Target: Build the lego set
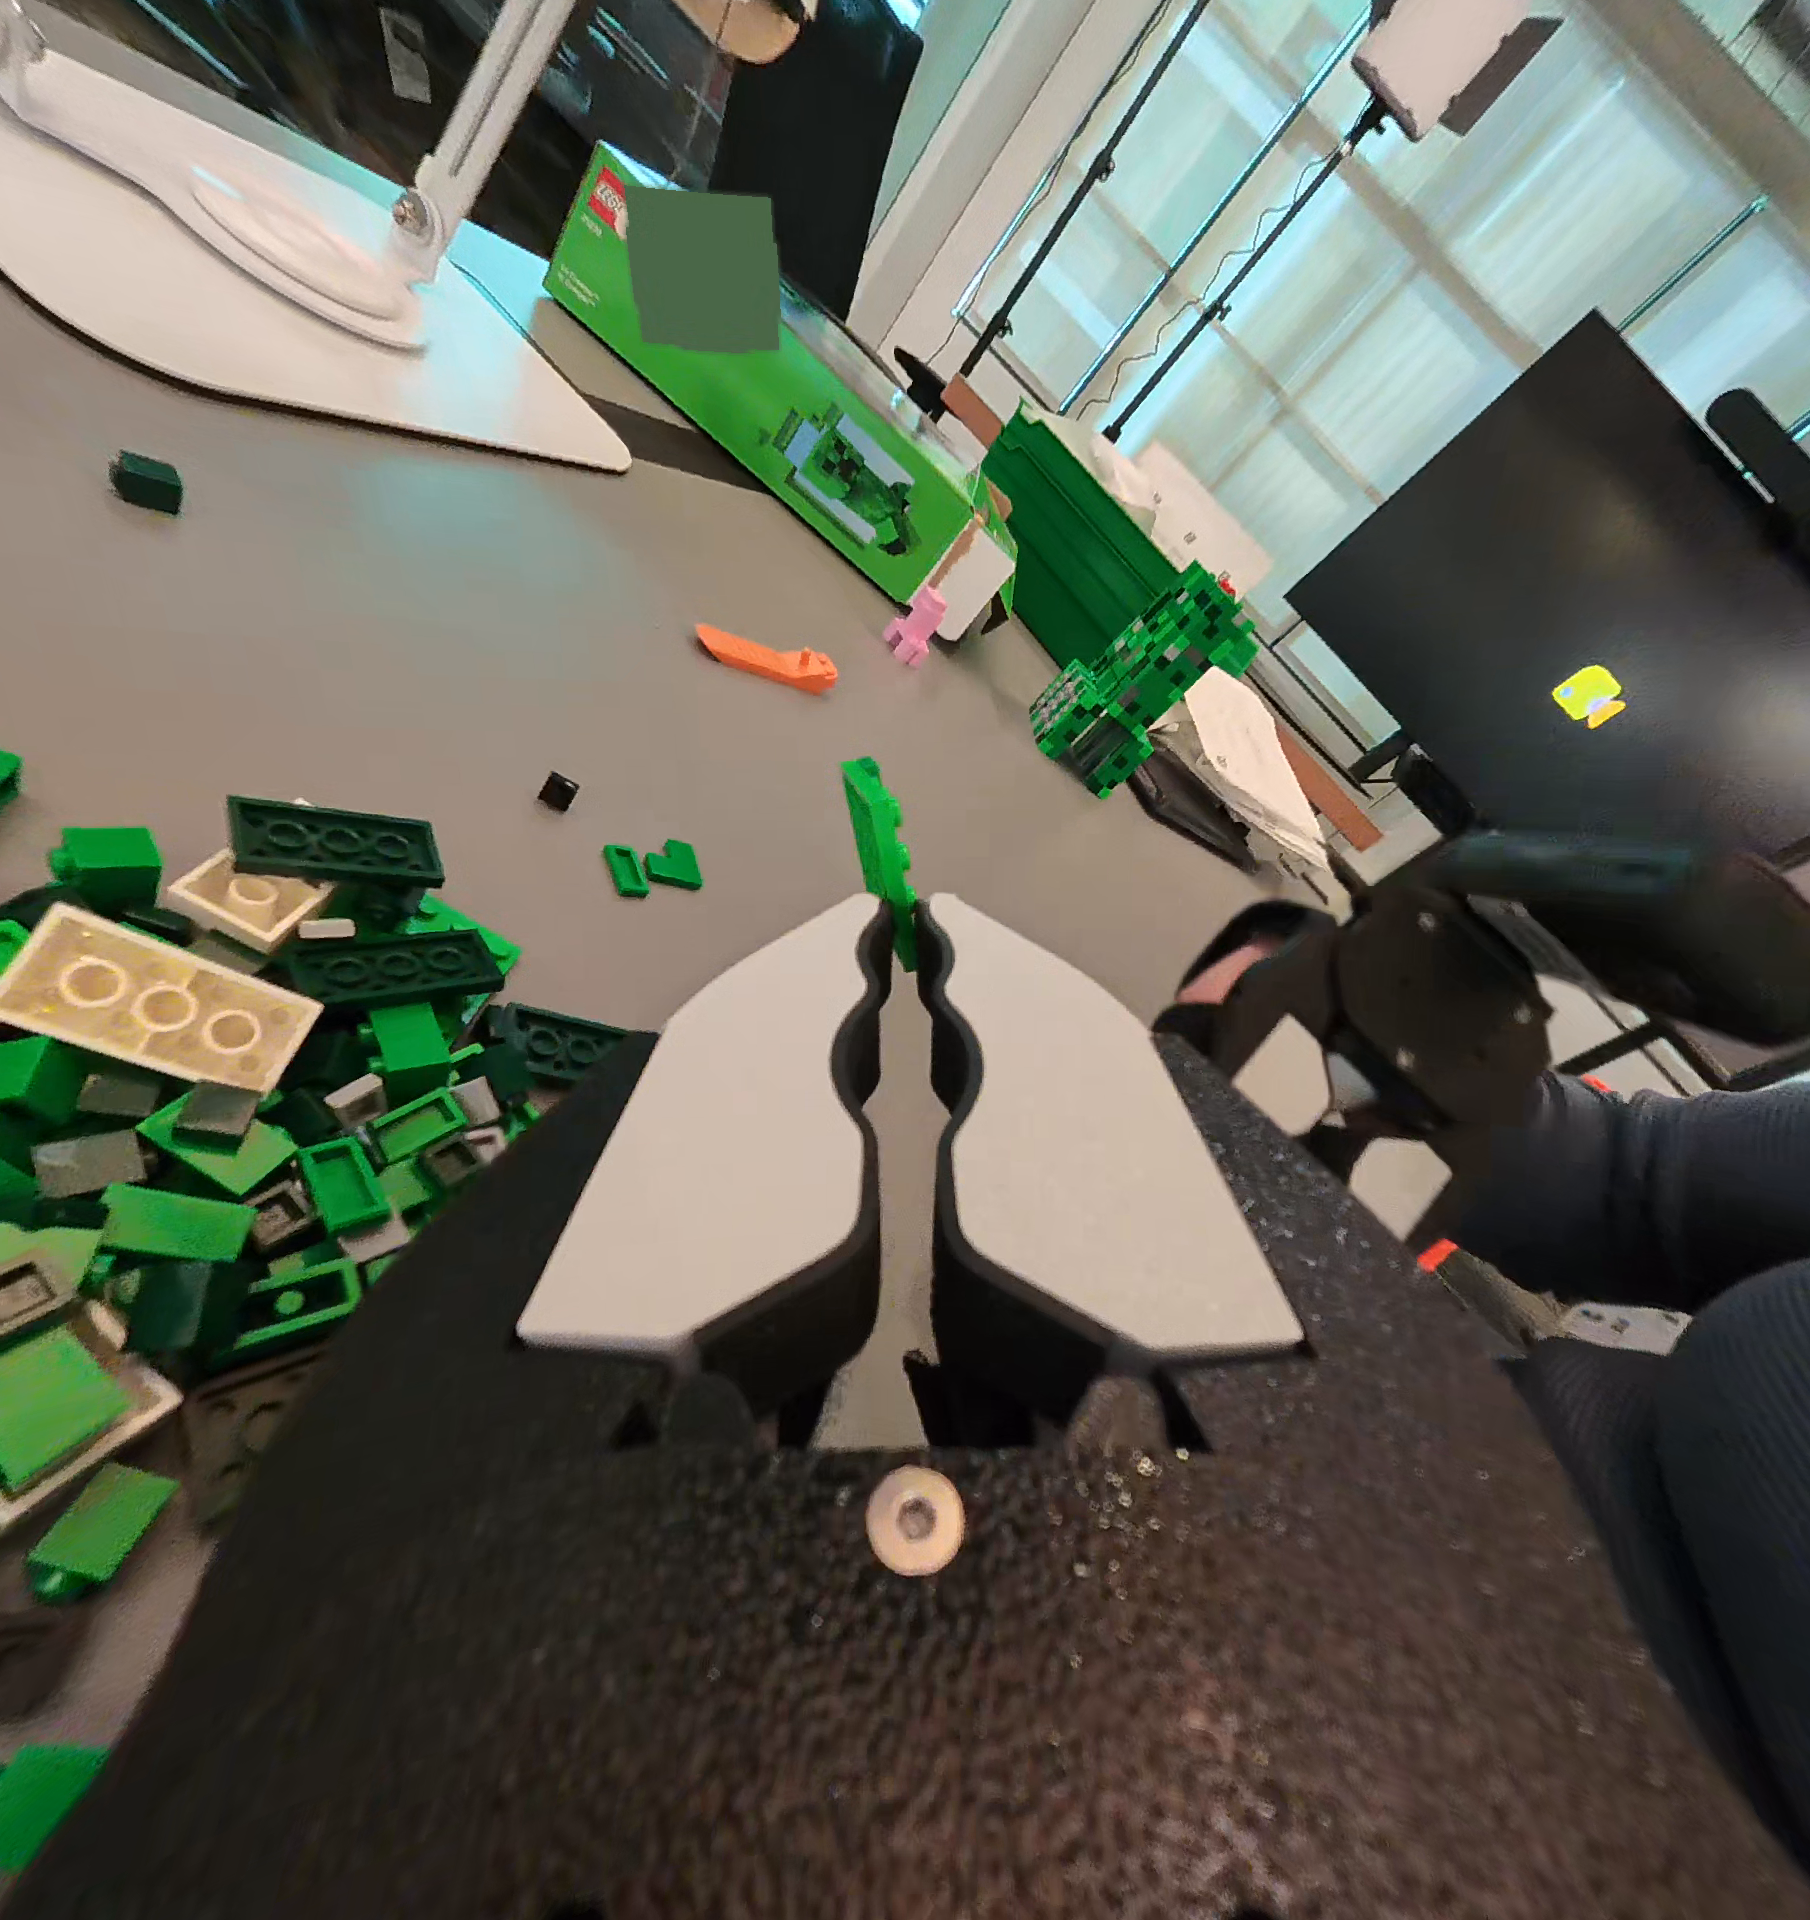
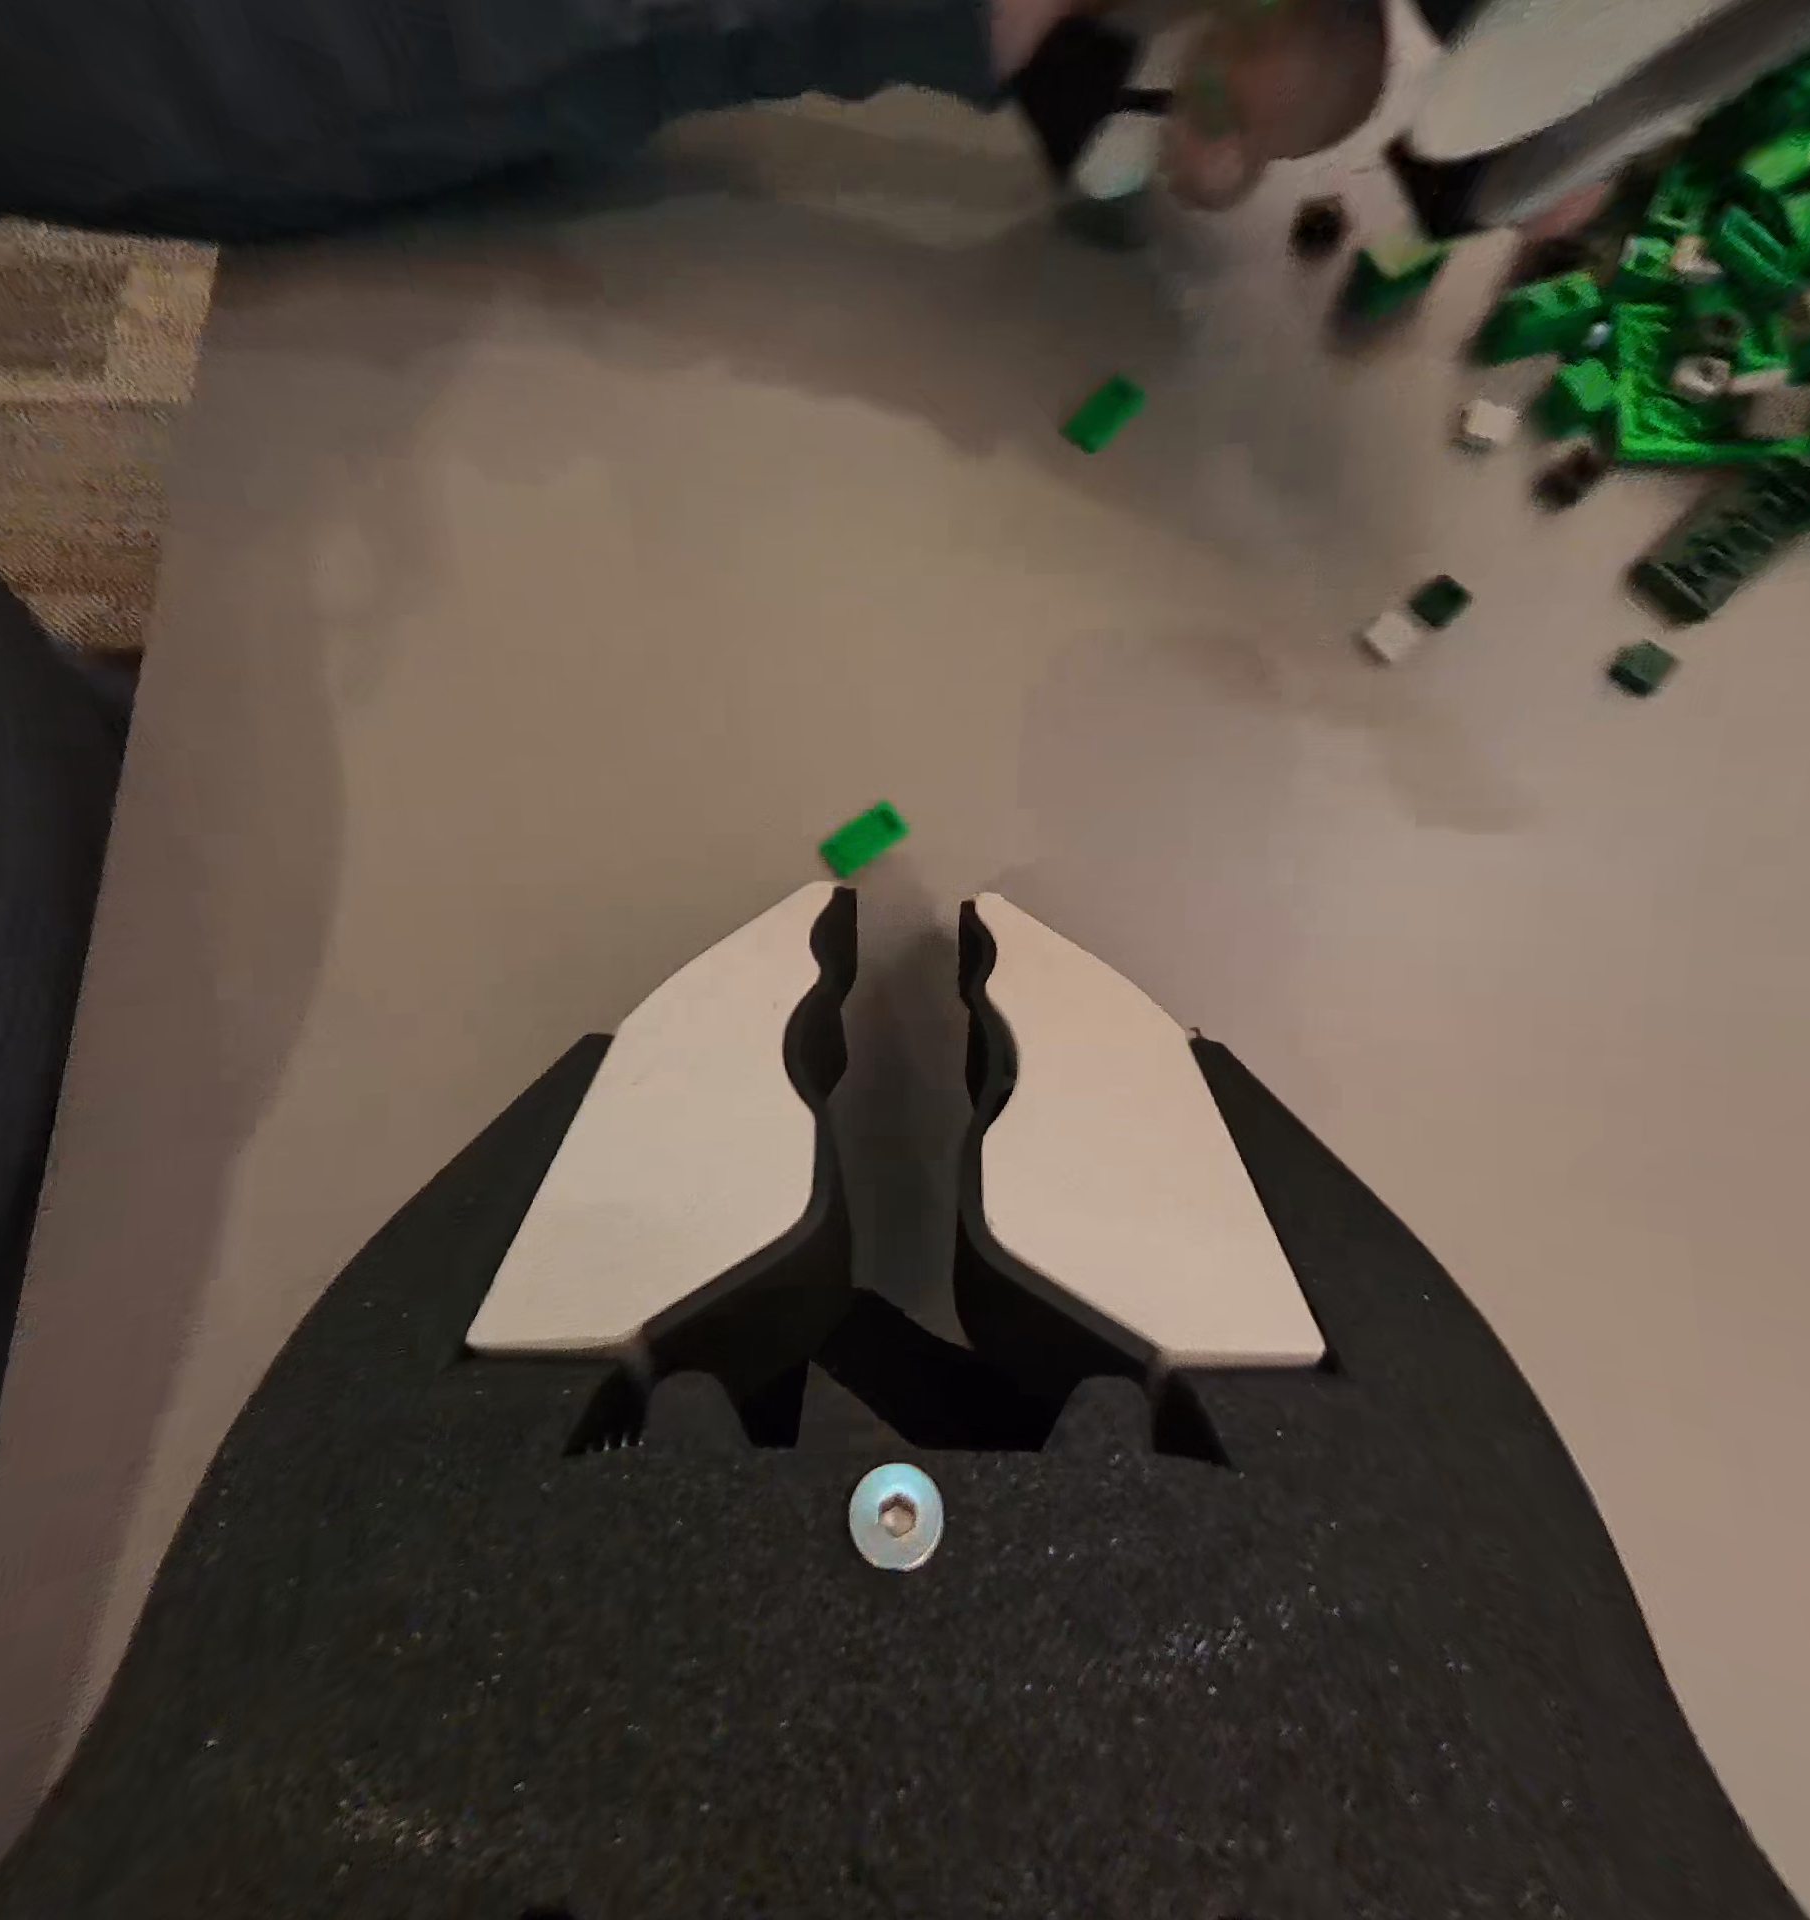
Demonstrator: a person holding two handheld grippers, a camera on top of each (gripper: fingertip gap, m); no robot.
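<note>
One bright green flat Lego plate (image 1: 880, 852) stands on edge between the tips of my left gripper (image 1: 909, 920), which is clamped on its lower end so that the rest pokes straight out ahead of the fingers, above the grey tabletop (image 1: 381, 623). To the left of this gripper and close under it lies the heap of loose green, dark green and tan Lego bricks (image 1: 174, 1122), with a large tan plate (image 1: 148, 1003) lying studs-down on top. Just ahead and a little left, two small bright green tiles (image 1: 652, 868) sit side by side on the table, with a tiny black piece (image 1: 557, 792) near them. Farther ahead lie an orange plastic brick separator (image 1: 766, 657) and a small pink Lego figure (image 1: 913, 623); beyond those stands the green cardboard Lego box (image 1: 776, 416). Ahead to the right is a partly built green pixel-patterned Lego model (image 1: 1140, 675).

My right gripper (image 2: 908, 899) is released, its fingers apart with only bare table showing through the gap. A small bright green rectangular tile (image 2: 865, 836) lies on the table just beyond its left fingertip; I cannot tell whether the tip touches it. A second green tile (image 2: 1103, 412) rests well ahead, and the blurred brick heap spreads far ahead to the right.
</note>
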